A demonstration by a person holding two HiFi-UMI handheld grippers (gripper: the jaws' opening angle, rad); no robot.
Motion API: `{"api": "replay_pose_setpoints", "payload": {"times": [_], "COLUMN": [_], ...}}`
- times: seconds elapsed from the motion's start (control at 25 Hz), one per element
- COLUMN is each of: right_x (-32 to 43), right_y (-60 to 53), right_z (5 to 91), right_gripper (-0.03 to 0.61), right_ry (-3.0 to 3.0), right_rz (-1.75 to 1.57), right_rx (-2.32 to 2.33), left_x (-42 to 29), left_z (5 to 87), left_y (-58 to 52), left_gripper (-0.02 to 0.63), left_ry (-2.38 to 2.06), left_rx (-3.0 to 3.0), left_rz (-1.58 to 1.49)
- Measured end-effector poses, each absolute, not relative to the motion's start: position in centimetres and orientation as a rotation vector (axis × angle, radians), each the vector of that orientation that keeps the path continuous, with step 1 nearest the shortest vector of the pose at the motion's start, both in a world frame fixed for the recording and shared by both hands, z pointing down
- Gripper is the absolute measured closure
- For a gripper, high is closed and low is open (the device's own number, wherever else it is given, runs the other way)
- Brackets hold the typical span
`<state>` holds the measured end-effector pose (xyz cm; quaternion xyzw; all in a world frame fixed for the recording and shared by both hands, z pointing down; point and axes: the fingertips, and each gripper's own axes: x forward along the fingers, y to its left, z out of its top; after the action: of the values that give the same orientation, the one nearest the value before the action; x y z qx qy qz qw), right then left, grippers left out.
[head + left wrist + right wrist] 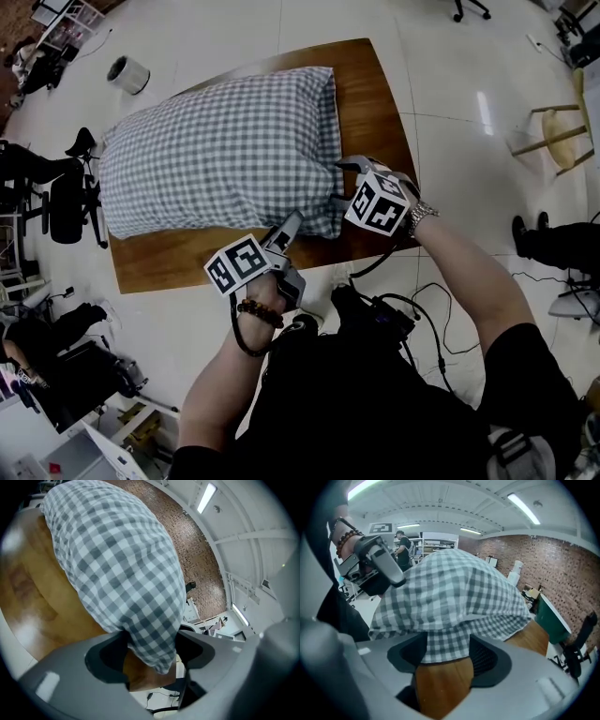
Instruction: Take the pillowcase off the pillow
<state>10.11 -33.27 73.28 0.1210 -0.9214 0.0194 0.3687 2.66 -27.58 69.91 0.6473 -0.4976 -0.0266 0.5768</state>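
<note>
**Both grippers at the pillowcase's near right corner, jaws wide**

The left gripper [292, 220] is hovering at the near long edge of the pillowcase [216, 150]. Its jaws are standing spread, and a soft checked corner is drooping between them, not pinched. The bulk of the pillowcase is stretching ahead of this tool and off to its left, long axis running across, and it is still fully on the pillow, which stays hidden inside.

The right gripper [339, 183] is sitting at the short end just round that corner, jaws likewise apart. A thin flat hem is lying between them over the glossy wooden table [375, 94], ungripped. It looks the nearer to what seems the case's edge flap. The grey-and-white gingham is looking limp and puffy, plump in the middle, flat at the borders.
</note>
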Motion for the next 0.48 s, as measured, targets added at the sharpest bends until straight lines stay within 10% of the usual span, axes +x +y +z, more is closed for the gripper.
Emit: {"api": "replay_pose_setpoints", "payload": {"times": [0.48], "right_x": [6.0], "right_y": [-31.2], "right_z": [72.3], "right_gripper": [0.268], "right_ry": [-2.548], "right_rz": [0.29], "right_rx": [0.105], "left_x": [1.9], "left_z": [68.2], "left_y": [-28.2], "left_gripper": [0.417], "left_ry": [-1.099], "left_rx": [1.54], "left_rz": [-0.102]}}
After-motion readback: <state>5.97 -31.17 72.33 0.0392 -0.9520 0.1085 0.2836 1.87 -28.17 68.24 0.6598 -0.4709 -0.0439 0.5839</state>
